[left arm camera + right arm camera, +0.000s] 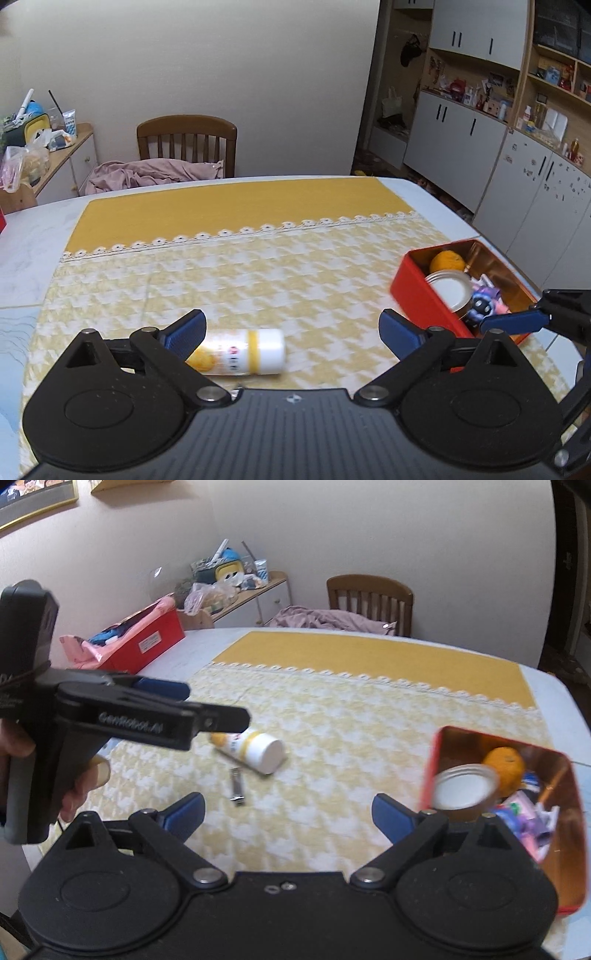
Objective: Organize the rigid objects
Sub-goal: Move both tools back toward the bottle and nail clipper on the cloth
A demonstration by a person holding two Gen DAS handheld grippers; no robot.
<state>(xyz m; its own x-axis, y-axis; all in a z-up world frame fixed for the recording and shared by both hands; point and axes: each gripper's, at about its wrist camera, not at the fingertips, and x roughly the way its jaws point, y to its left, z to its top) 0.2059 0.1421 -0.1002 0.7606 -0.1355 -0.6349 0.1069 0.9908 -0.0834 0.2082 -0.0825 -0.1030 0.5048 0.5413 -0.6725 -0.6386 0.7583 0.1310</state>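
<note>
Plain cream walls (221,55) close the room. A wooden slat-back chair (186,142) stands at the desk's far edge, pink cloth (147,175) heaped on its seat. To the left, a low sideboard (70,158) is crowded with bags and clutter. On the right — tall white cabinets (461,147) with open wooden shelves (554,96), packed with small items.

Left hand-held gripper (291,328) angled down toward the table (22,254), jaws spread wide, nothing between the blue pads (186,332). Right hand-held gripper (288,812) likewise tilted down over the table, jaws wide apart and empty. Hand (79,786) wrapped round the left grip, fingers curled.
</note>
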